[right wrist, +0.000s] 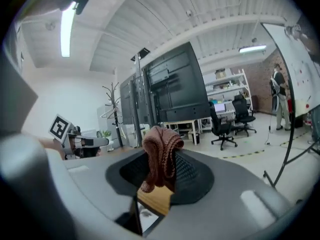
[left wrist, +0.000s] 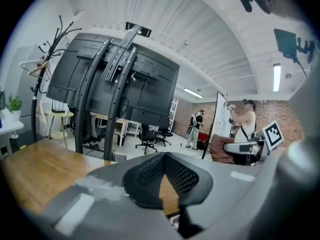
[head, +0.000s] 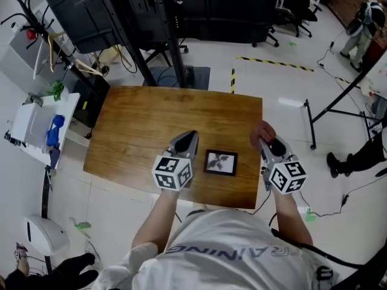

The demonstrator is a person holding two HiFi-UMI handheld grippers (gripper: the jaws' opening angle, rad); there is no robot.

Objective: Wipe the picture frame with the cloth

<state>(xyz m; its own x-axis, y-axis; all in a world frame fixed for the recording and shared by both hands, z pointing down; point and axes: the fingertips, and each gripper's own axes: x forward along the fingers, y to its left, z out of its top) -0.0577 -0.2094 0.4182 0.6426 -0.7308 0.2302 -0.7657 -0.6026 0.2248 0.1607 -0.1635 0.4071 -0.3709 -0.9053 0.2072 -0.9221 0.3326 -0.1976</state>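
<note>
While the left tongs sat closed and empty, the right tongs pinched the limp cloth; the light frame probably needed steadying by its edge.

Head view: the picture frame lies in plain sight, but the image under its glass is too small to identify. The cloth is partly covered by the right gripper, so its lower fold cannot be seen. A bystander is cut off by the right edge — only dark legs show.

Right gripper view: one corner of the frame shows below the jaws; the rest is behind the gripper's body.

Left gripper view: the table is cut by the left edge and masked by the left gripper. A pale sliver under the jaws cannot be identified. Distant figures are too small to detail.
</note>
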